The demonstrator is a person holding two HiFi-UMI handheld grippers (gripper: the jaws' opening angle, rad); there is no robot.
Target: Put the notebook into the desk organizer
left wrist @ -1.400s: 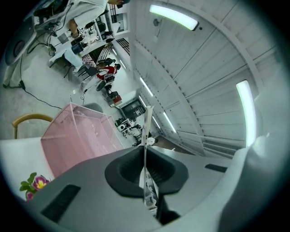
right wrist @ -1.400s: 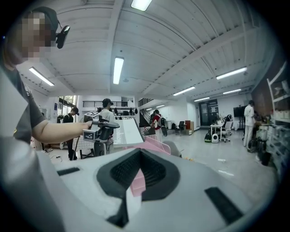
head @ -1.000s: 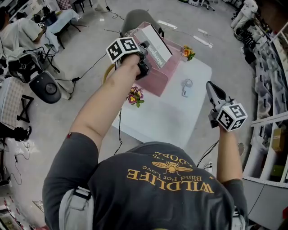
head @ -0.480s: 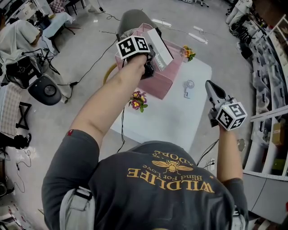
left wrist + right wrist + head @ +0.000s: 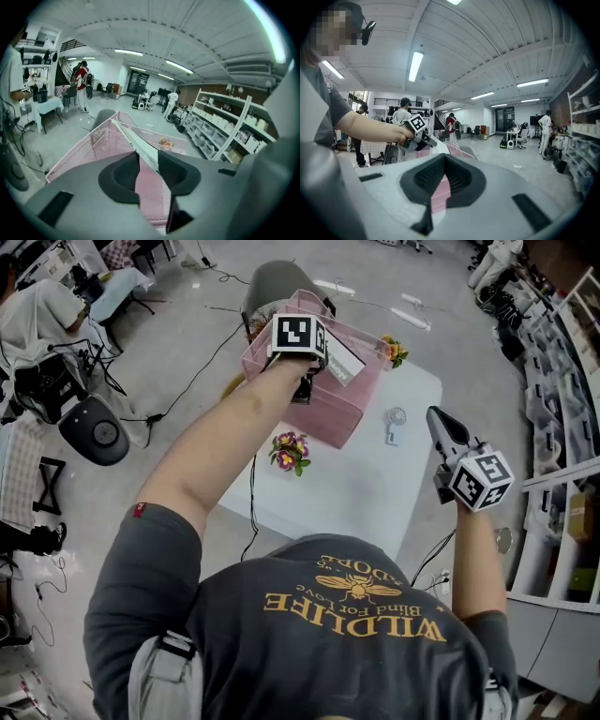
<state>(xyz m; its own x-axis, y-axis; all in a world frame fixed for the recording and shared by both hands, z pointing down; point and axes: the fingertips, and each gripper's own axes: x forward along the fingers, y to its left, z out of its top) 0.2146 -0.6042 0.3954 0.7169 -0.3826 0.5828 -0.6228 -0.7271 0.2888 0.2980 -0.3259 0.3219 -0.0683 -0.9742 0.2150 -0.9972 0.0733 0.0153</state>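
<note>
The pink mesh desk organizer stands at the far left of the white table. The white notebook stands tilted inside it, leaning toward the right wall. My left gripper reaches down into the organizer from the near side. In the left gripper view the notebook's edge runs between the jaws of that gripper, which have just been opening and no longer press on it. My right gripper hovers over the table's right edge, its jaws slightly apart with nothing between them.
A flower pot sits at the organizer's near left and another behind it. A small metal object lies mid-table. A grey chair stands beyond the table, shelving at the right.
The left gripper rolled and sank toward the organizer. The notebook went from lying over the rim to standing inside. The right gripper barely shifted.
</note>
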